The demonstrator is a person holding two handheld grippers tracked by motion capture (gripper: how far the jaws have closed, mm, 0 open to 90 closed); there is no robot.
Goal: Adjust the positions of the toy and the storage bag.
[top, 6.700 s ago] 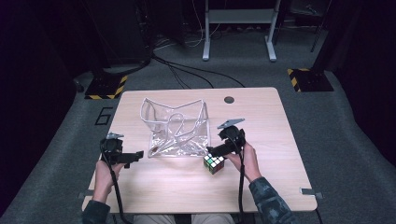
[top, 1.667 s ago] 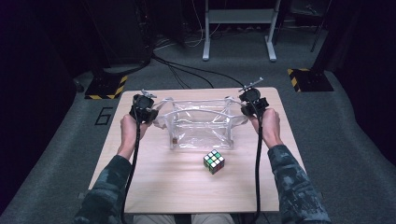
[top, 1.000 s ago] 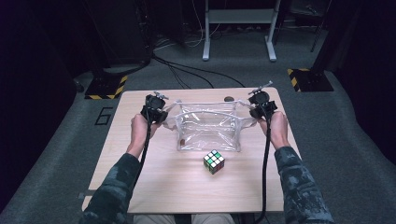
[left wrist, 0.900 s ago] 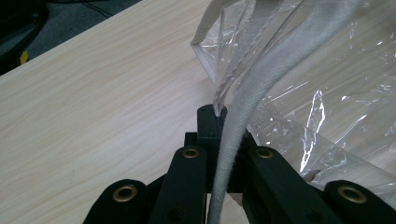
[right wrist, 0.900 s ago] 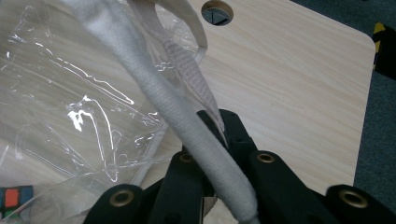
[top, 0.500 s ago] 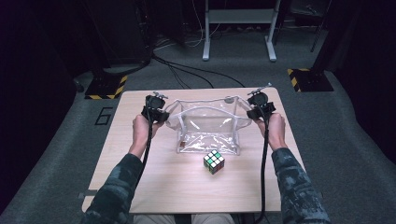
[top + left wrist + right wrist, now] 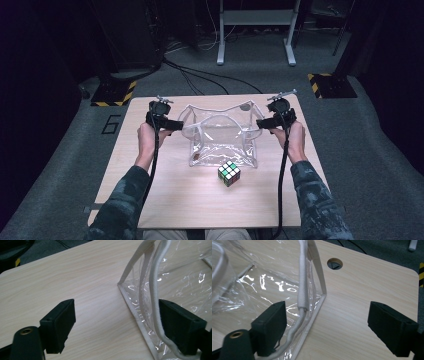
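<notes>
Dark room, cables on grey carpet beyond the wooden table [image 7: 165, 200]. Clear plastic bag [image 7: 222, 135] stands open mid-table toward the far edge. My left gripper [image 7: 172, 125] and right gripper [image 7: 264, 123] sit at its two sides, jaws just opened wide; white cord handle [image 7: 153, 285] lies against one pad of each, unclamped. Rubik's cube [image 7: 229, 173] sits just in front of the bag's near right corner. Cable hole [image 7: 334, 263] near far edge.
</notes>
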